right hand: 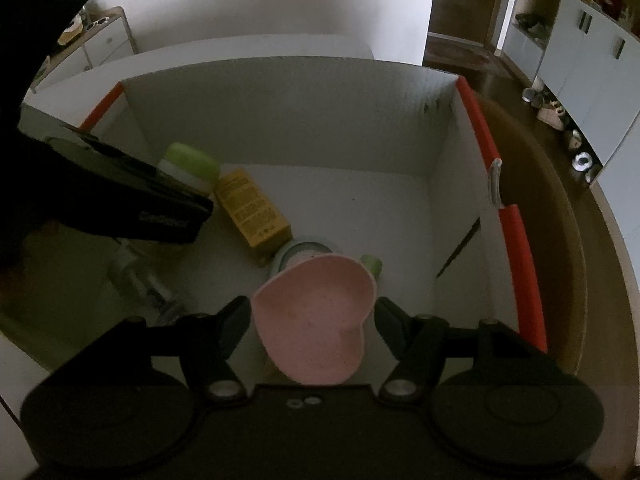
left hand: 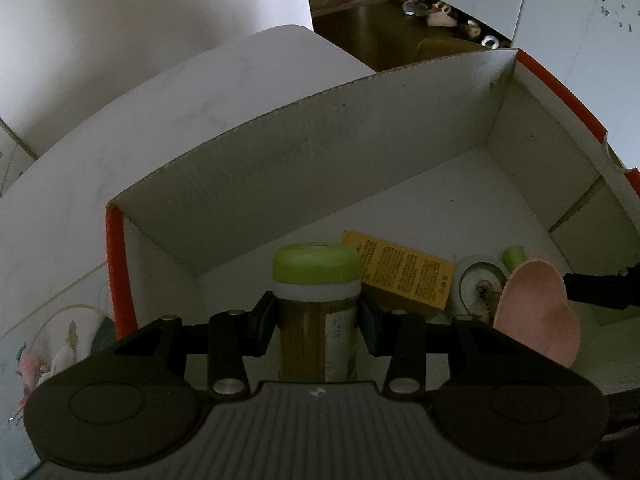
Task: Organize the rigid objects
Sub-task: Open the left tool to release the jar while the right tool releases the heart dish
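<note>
Both jars should go down gently: the left gripper [left hand: 318, 320] pinches the green-lidded jar [left hand: 316, 268], the right gripper's [right hand: 314, 320] fingers straddle the pink heart dish [right hand: 316, 320] inside the box [right hand: 280, 120].

Your left gripper [left hand: 316, 322] hides the base of the green-capped jar [left hand: 316, 280]. The print on the yellow box [left hand: 404, 276] is too small to read. The pink heart-shaped dish [right hand: 316, 320] covers most of the round tin [right hand: 304, 250] behind it.
</note>
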`<action>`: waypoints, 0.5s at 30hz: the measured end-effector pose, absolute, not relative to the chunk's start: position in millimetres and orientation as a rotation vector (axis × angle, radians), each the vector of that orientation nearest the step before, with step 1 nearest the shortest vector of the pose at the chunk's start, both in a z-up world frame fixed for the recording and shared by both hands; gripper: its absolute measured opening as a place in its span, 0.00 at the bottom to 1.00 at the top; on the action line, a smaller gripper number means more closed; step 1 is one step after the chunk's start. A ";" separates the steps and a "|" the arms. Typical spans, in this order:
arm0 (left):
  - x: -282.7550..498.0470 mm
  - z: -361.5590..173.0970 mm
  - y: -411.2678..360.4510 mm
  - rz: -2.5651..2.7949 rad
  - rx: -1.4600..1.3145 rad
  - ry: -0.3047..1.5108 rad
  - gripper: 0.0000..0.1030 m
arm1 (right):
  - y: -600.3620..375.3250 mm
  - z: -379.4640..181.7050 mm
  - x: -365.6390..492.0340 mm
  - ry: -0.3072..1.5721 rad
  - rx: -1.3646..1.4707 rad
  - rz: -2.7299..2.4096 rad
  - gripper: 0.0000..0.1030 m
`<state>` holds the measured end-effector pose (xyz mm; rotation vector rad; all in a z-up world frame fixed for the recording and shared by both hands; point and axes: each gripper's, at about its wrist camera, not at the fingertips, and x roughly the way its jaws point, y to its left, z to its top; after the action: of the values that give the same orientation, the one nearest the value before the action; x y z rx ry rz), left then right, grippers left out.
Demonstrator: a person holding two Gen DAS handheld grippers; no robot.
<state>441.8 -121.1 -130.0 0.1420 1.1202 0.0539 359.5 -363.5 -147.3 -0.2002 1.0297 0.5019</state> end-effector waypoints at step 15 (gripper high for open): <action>418.5 -107.7 -120.0 0.078 0.119 1.030 0.48 | -368.5 -121.9 338.2 0.971 -0.161 0.521 0.81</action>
<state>418.5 -120.0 -107.7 0.1187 1.0303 0.0779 338.2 -368.5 -121.9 -0.1609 0.9712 0.5213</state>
